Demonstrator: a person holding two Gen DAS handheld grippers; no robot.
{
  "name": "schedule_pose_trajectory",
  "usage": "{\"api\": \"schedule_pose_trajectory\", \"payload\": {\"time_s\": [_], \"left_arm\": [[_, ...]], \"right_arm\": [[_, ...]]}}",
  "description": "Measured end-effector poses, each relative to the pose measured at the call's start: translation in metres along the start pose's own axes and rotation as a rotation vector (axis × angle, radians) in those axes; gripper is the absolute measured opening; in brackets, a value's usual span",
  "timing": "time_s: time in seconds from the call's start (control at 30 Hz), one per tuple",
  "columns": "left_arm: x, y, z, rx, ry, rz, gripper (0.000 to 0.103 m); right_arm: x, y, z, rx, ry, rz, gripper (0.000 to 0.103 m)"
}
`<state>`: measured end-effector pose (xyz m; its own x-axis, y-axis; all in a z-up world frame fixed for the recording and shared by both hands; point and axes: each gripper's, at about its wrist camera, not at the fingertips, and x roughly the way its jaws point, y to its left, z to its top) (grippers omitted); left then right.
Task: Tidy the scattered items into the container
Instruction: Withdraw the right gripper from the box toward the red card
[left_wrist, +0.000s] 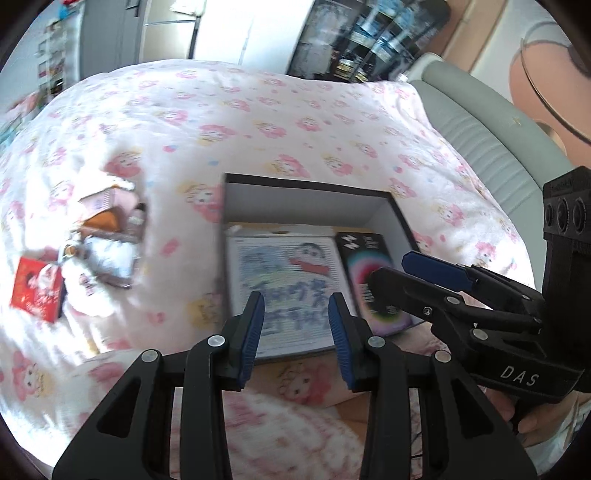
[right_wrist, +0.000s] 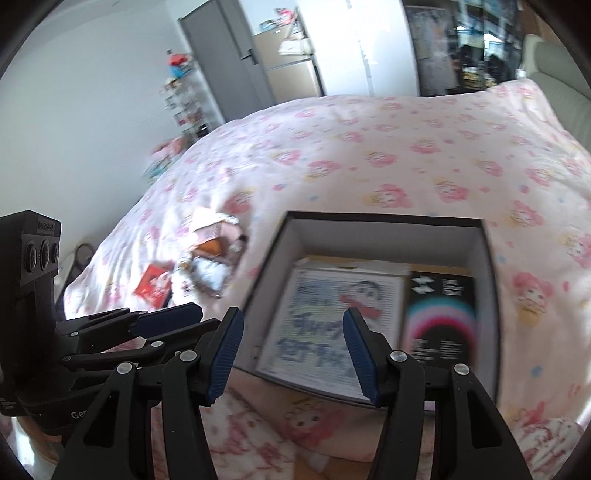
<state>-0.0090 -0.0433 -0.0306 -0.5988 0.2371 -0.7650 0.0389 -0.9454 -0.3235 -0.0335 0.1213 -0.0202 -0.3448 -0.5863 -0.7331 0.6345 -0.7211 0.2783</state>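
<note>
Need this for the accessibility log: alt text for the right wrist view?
An open box sits on a pink cartoon-print bedspread, already holding a cartoon picture card and a black packet. The right tongs hang open and empty at its near edge. To the left lie a red packet and a small pile of items, with the left tongs nearby.

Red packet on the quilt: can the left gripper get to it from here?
Probably yes. The left gripper is open and empty, and the red packet lies exposed on the quilt to its left, touching a pile of items, with nothing between.
</note>
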Motion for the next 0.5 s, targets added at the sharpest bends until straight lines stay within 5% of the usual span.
{"api": "schedule_pose_trajectory", "payload": {"time_s": [0.5], "left_arm": [[-0.053, 0.180, -0.030, -0.349, -0.135, 0.119, 0.037]], "right_arm": [[0.106, 0.158, 0.042, -0.309, 0.176, 0.274, 0.052]]}}
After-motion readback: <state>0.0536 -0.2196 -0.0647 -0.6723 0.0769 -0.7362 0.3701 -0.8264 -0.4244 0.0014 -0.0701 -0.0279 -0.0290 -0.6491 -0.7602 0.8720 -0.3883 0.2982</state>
